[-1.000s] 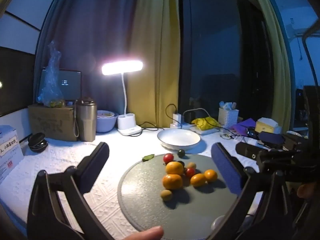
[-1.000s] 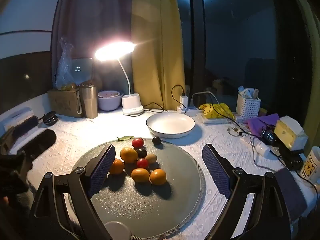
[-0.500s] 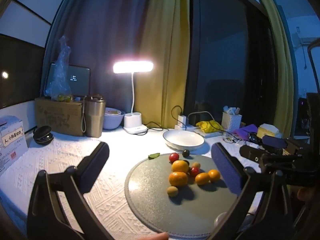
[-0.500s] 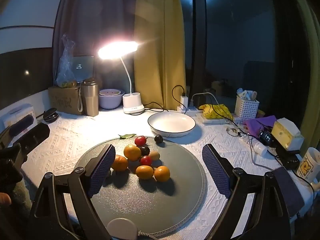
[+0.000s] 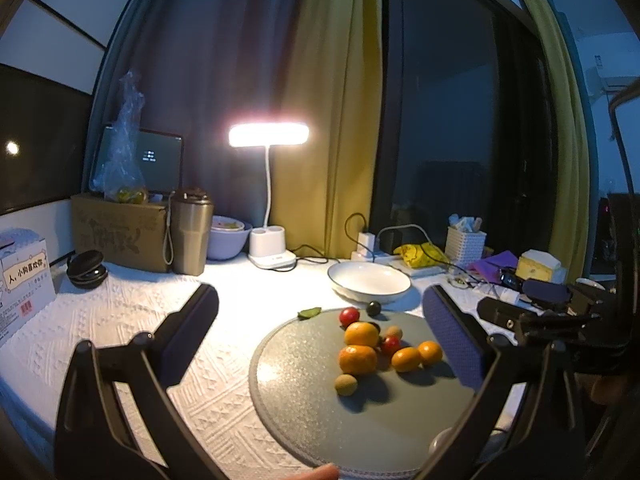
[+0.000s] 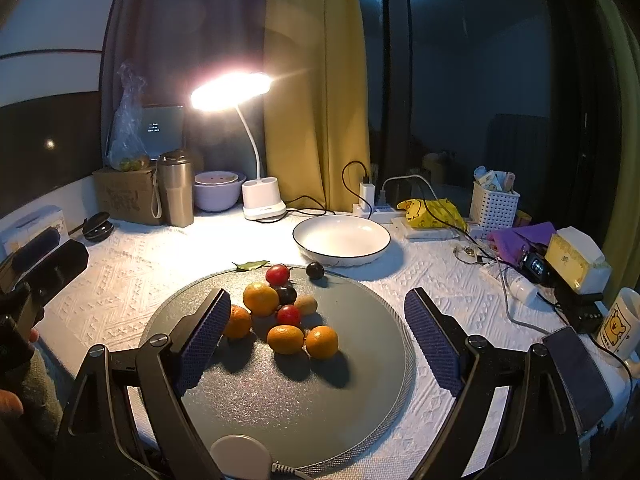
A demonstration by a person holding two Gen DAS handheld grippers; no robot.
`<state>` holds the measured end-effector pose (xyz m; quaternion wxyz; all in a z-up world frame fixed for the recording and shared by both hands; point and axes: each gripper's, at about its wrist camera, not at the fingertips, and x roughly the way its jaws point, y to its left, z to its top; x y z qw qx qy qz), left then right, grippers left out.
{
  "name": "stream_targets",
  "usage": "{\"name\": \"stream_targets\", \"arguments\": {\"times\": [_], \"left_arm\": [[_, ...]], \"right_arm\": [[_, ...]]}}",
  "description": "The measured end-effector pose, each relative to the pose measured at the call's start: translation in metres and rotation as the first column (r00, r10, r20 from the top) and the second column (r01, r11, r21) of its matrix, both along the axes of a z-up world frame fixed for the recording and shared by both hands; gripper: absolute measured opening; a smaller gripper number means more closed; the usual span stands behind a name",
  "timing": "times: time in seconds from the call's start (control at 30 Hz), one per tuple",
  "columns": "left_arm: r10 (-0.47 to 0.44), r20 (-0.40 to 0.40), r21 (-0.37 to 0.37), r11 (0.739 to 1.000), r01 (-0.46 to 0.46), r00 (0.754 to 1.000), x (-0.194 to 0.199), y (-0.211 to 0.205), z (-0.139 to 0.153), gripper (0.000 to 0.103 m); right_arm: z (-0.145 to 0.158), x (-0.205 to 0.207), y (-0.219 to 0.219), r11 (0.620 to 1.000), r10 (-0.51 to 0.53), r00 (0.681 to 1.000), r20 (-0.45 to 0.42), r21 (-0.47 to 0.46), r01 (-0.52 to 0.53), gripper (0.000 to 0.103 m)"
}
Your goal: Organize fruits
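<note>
A round grey mat [image 6: 280, 400] [image 5: 312, 392] carries a cluster of fruit: several small oranges [image 6: 261, 299] [image 5: 358, 359], two red cherry tomatoes [image 6: 277, 274] [image 5: 349, 315], dark plums [image 6: 315, 270] [image 5: 374, 307] and small brown fruits [image 6: 306, 305] [image 5: 346, 384]. An empty white bowl [image 6: 341, 239] [image 5: 369, 282] stands just beyond the mat. My right gripper [image 6: 318, 326] hangs open above the mat's front, the fruit between its pads. My left gripper [image 5: 320, 320] is open too, left of and before the fruit. Neither holds anything.
A green leaf [image 6: 250, 265] lies at the mat's far edge. A lit desk lamp [image 6: 262, 200], steel tumbler [image 6: 175, 188], purple bowls [image 6: 218, 194] and cardboard box [image 6: 124, 194] line the back. Cables, a white basket [image 6: 494, 208], tissue box [image 6: 578, 260], mug [image 6: 618, 322] and phone [image 6: 576, 368] crowd the right.
Both grippers have drawn back and risen slightly, so the mat and fruit sit a little farther off in each view. The fruit has not moved. Both jaws stay open.
</note>
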<state>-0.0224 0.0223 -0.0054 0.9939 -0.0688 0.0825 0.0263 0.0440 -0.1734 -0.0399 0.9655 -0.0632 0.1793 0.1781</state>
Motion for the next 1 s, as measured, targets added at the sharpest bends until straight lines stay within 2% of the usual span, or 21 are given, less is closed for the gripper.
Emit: {"name": "stream_targets", "arguments": {"times": [1.0], "left_arm": [[-0.042, -0.021, 0.009, 0.999, 0.042, 0.999, 0.0022, -0.0048, -0.003, 0.103]], "right_arm": [[-0.0011, 0.0023, 0.0024, 1.0, -0.004, 1.0, -0.007, -0.003, 0.004, 0.091]]}}
